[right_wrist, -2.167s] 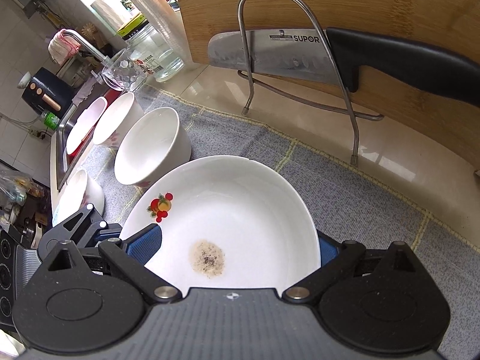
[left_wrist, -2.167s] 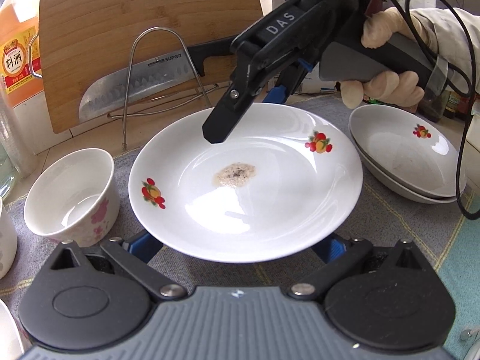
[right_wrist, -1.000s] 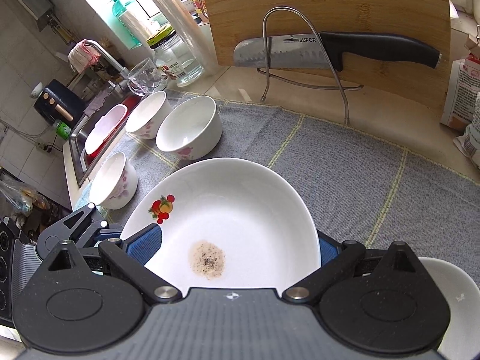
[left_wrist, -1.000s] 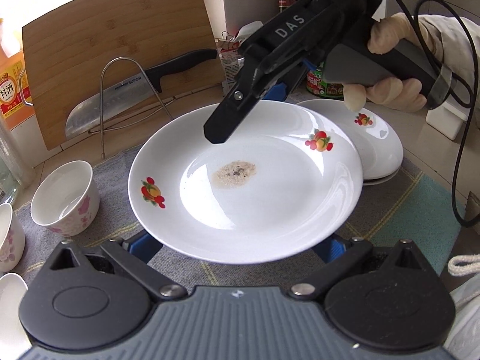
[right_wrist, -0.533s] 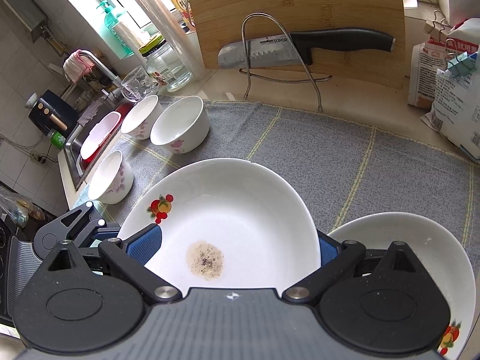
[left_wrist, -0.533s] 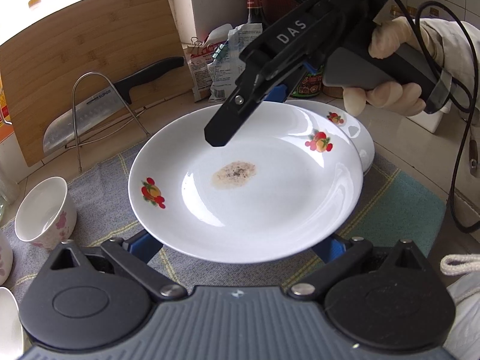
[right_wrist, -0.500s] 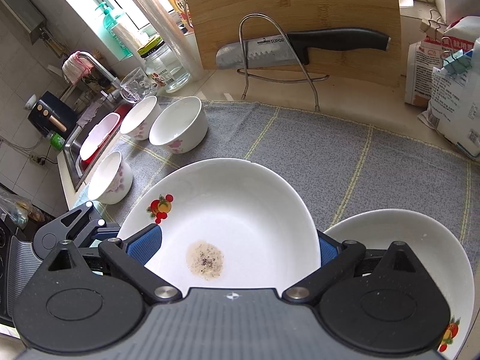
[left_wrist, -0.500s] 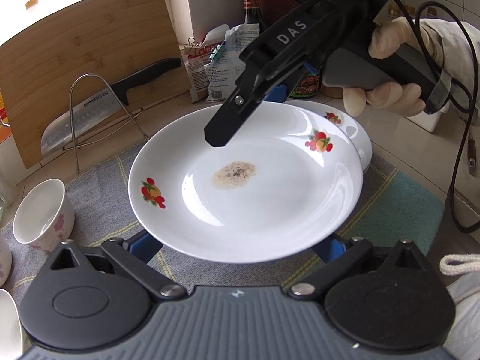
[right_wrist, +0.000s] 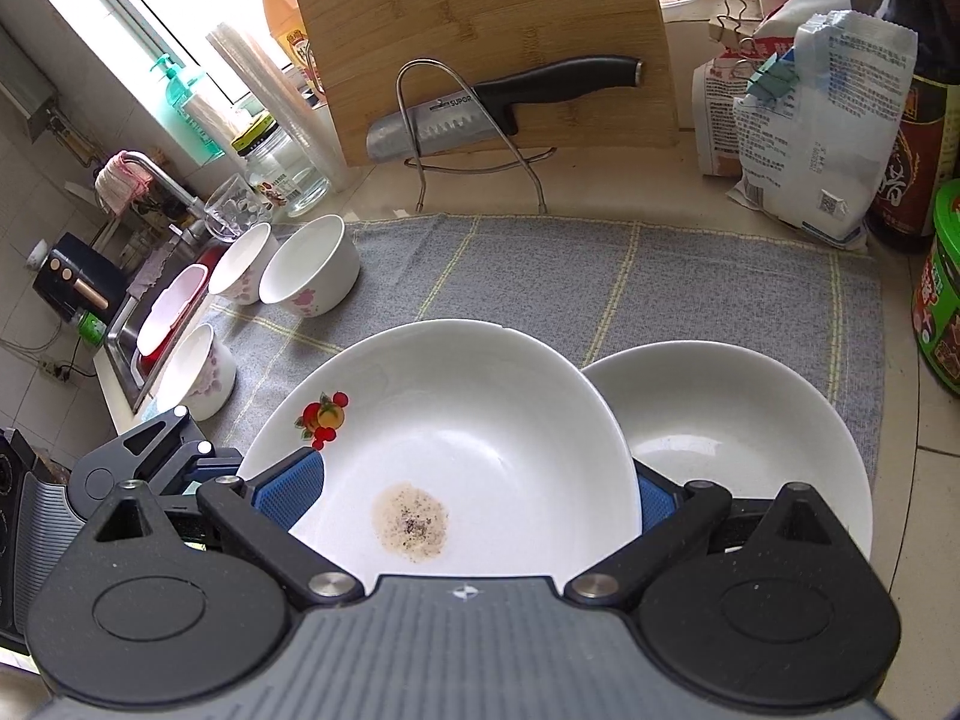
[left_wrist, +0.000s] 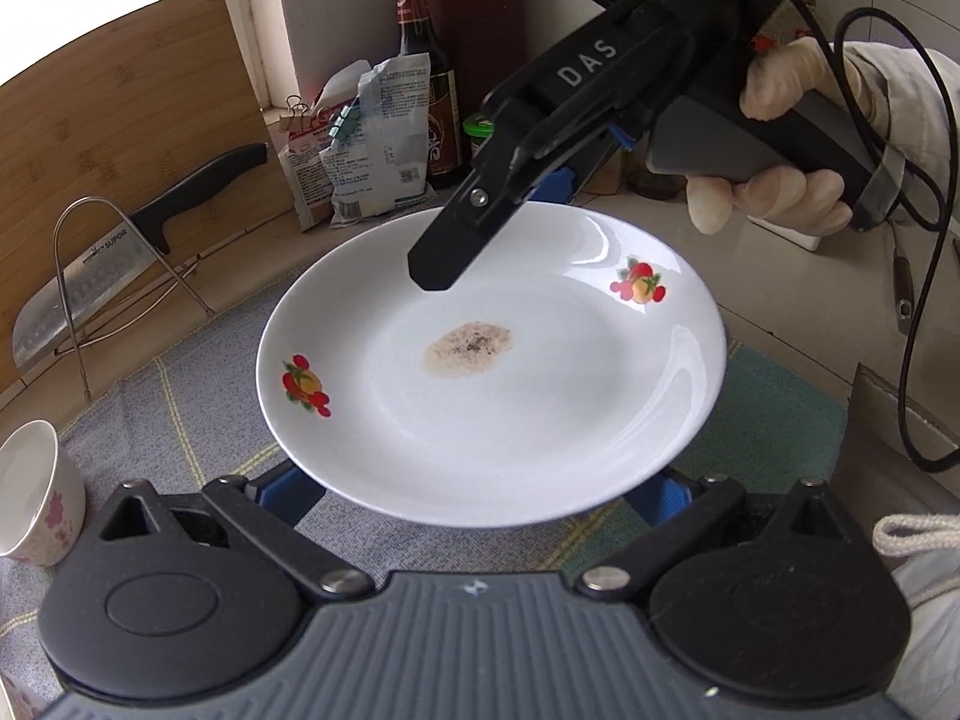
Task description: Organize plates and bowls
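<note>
A white plate (left_wrist: 540, 396) with red fruit prints and a brown stain (left_wrist: 468, 348) is held in the air by both grippers. My left gripper (left_wrist: 471, 492) reaches under its near rim, and the plate hides most of both blue pads. My right gripper (right_wrist: 471, 495) is shut on the far rim, with one black finger (left_wrist: 456, 240) lying over the plate's inside and the other beneath. A person's gloved hand (left_wrist: 774, 192) holds it. In the right wrist view the plate (right_wrist: 480, 420) overlaps the left edge of a stack of white plates (right_wrist: 750, 420) on the grey mat (right_wrist: 690, 288).
Several white bowls with pink flowers (right_wrist: 309, 270) stand at the mat's left end beside the sink (right_wrist: 150, 330); one bowl (left_wrist: 36, 492) shows at far left. Behind are a bamboo cutting board (right_wrist: 480, 30), a knife on a wire stand (right_wrist: 480, 102), clipped bags (right_wrist: 810, 120), bottles and a green jar (right_wrist: 942, 300).
Both grippers have carried the plate to the right across the mat. The bowls and cutting board have slid left in view. The stacked plates now lie partly under the held plate.
</note>
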